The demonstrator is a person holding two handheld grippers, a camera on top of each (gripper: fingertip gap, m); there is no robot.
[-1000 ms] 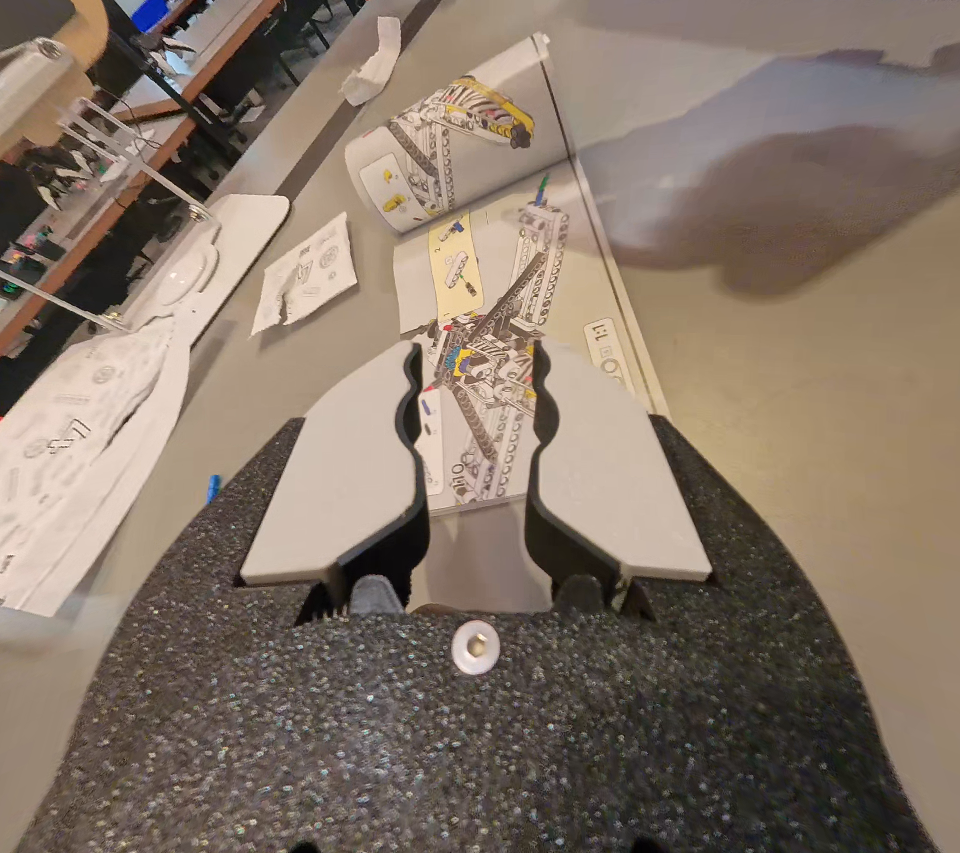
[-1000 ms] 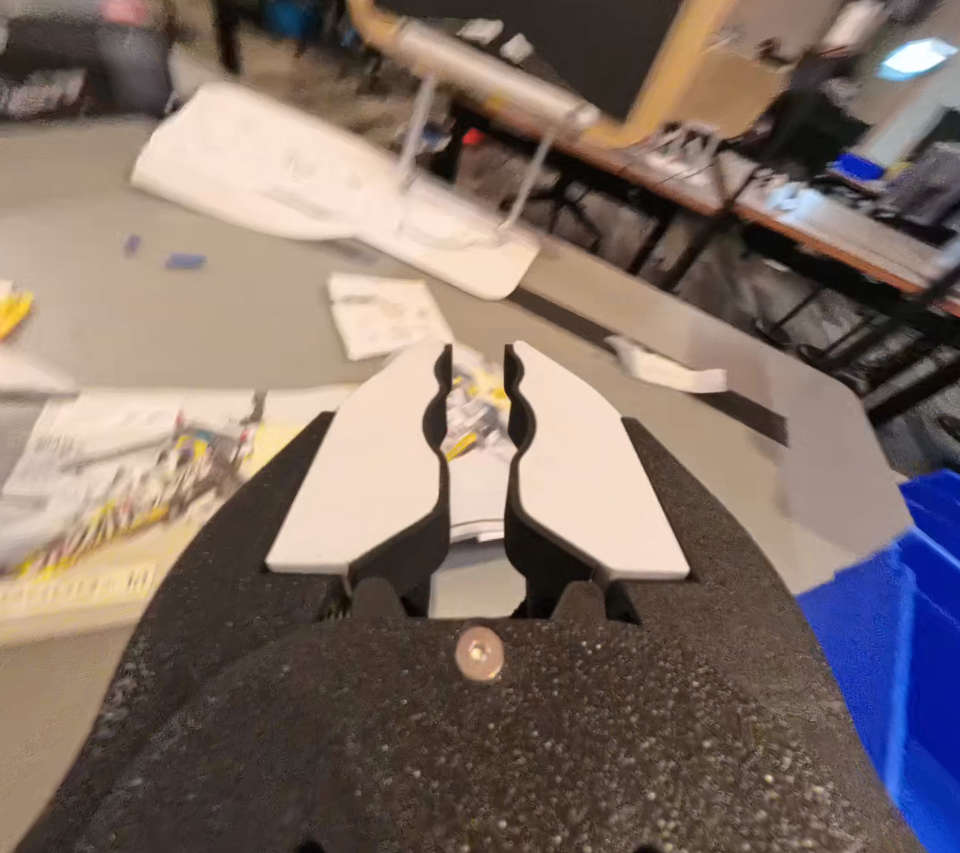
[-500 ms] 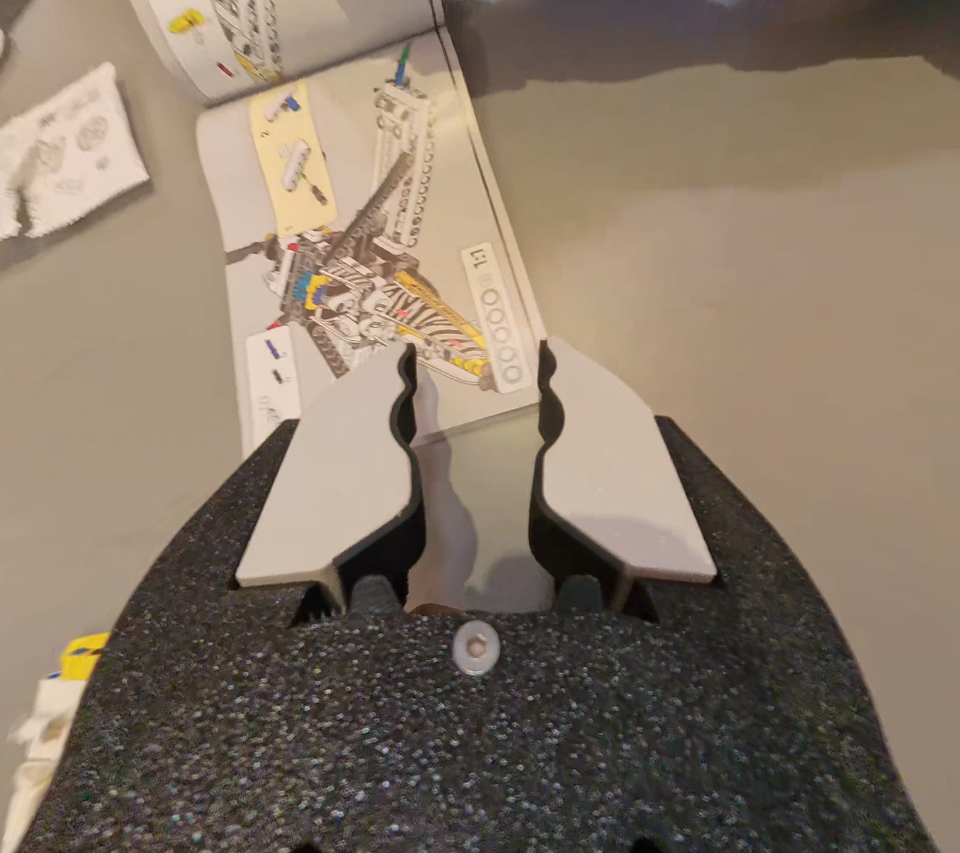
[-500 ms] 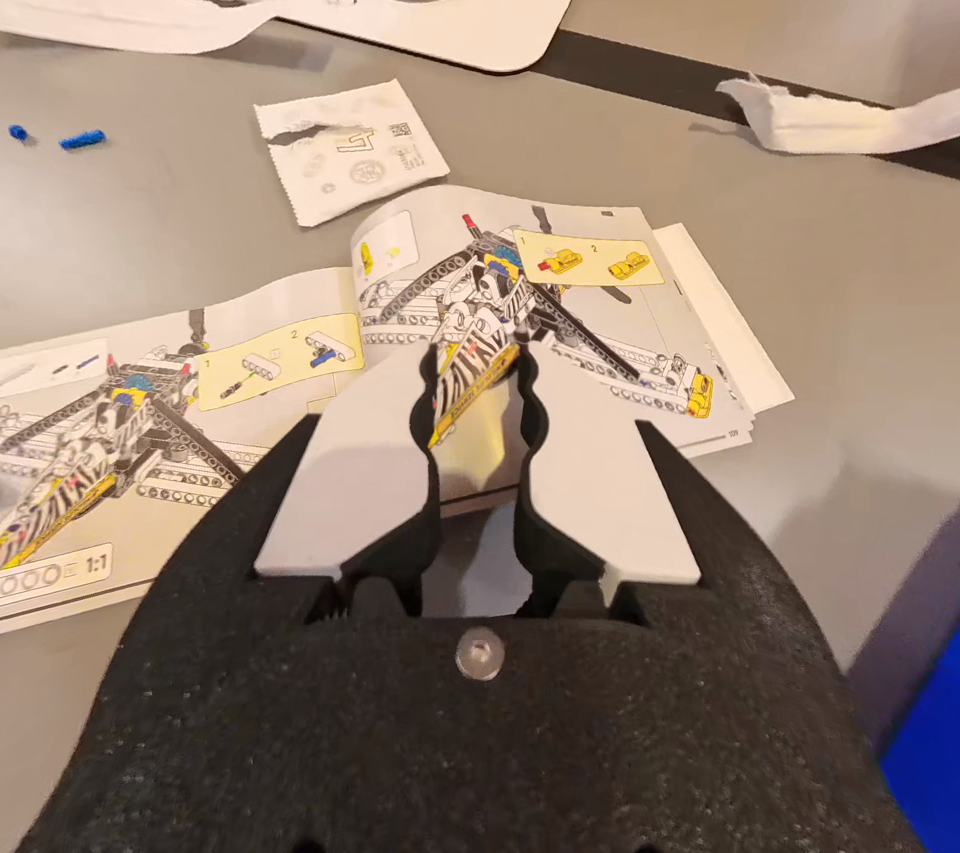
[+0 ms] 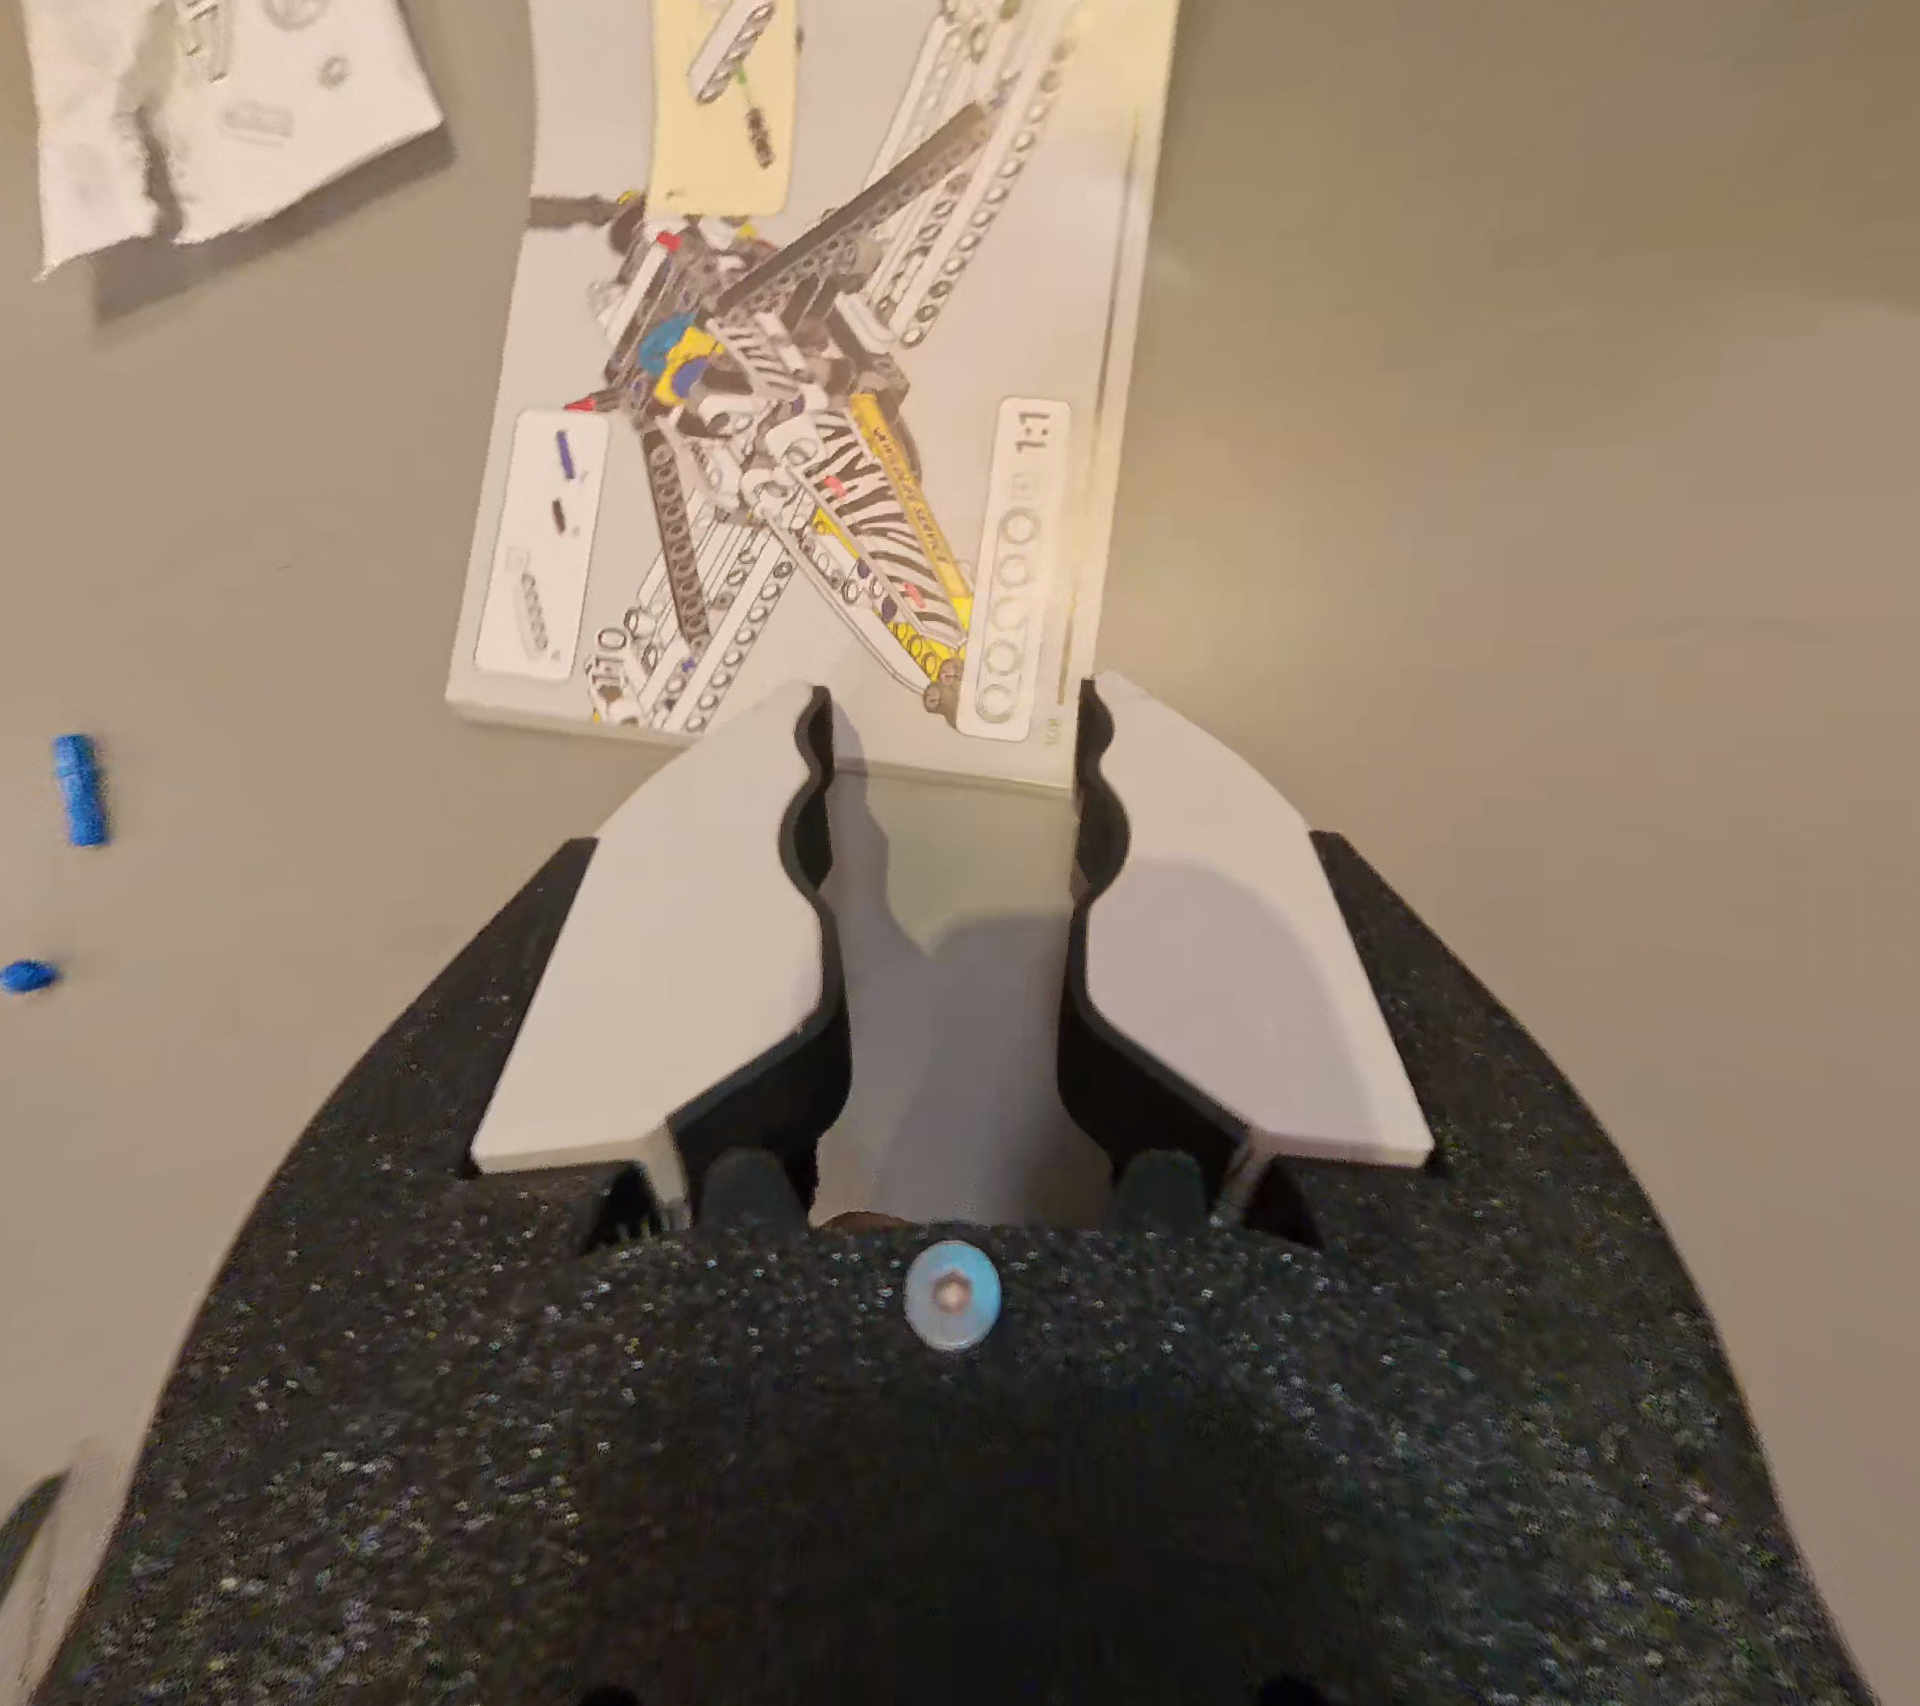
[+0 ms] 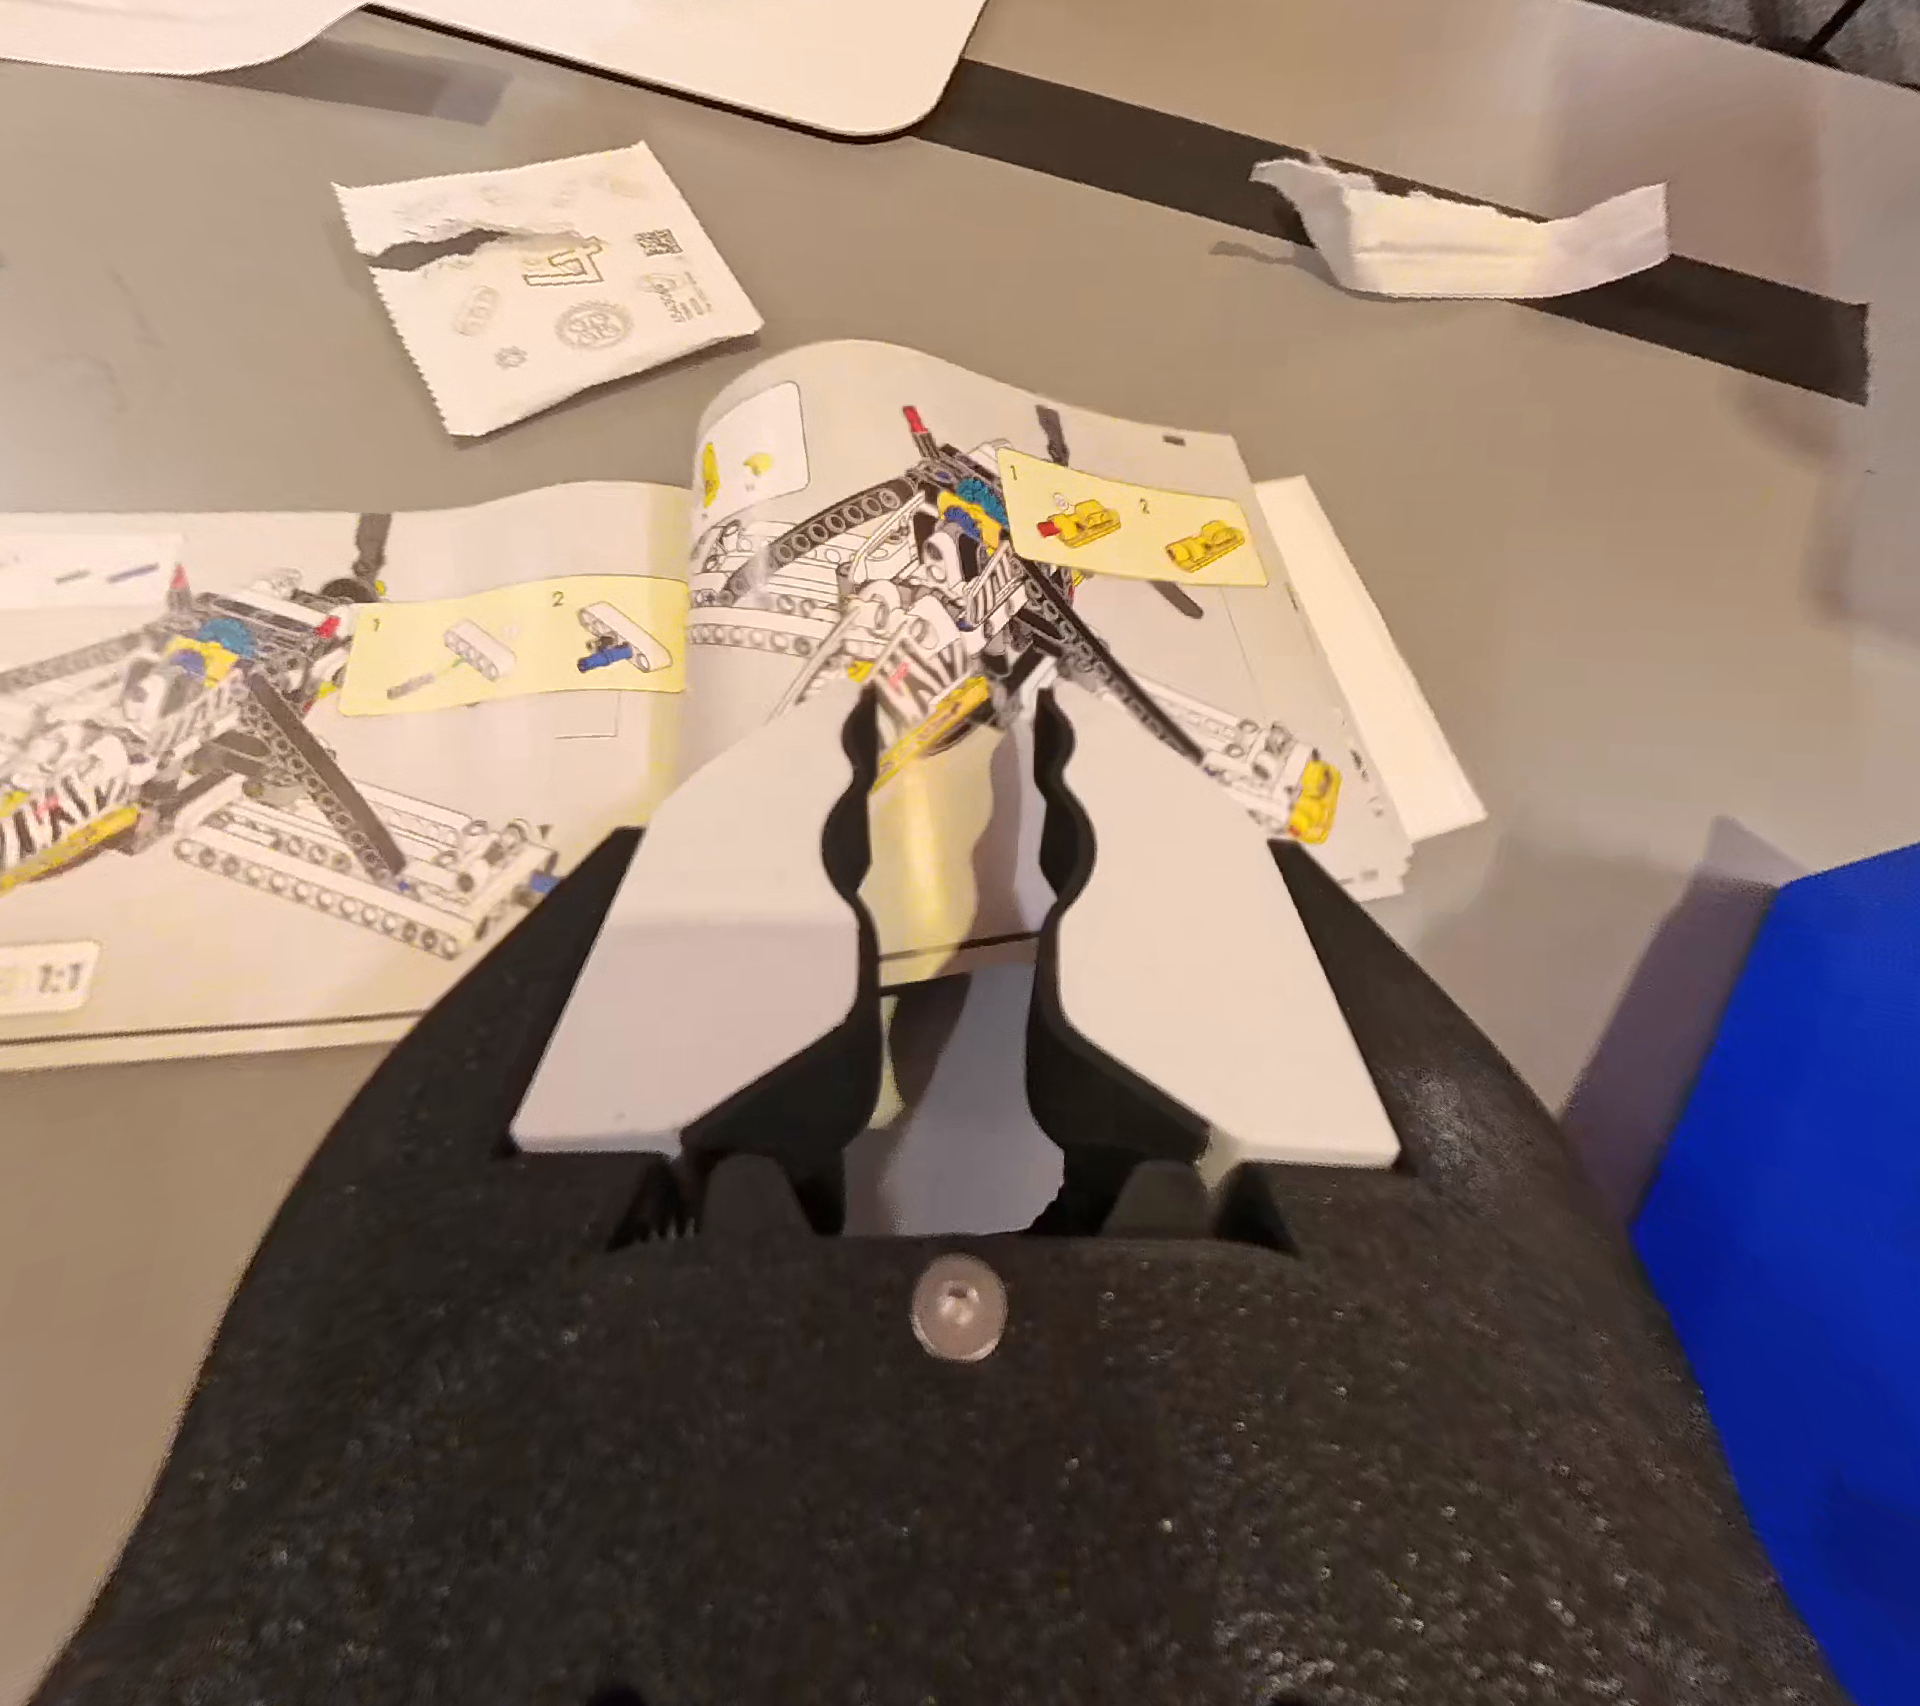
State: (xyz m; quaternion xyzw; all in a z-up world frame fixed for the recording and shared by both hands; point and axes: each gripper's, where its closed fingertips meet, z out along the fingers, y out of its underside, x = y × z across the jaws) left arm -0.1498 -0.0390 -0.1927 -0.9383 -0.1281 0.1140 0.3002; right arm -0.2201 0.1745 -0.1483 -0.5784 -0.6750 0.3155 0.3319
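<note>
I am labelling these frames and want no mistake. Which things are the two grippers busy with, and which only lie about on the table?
At the grippers:
- left gripper, open, over the near edge of the instruction booklet
- right gripper, open, over the booklet's curled right page

Lying about:
- torn paper bag
- blue pins
- white tray
- torn paper strip
- blue bin

I see an open instruction booklet on the grey table, a torn paper bag beside it, two blue pins nearby.
</note>
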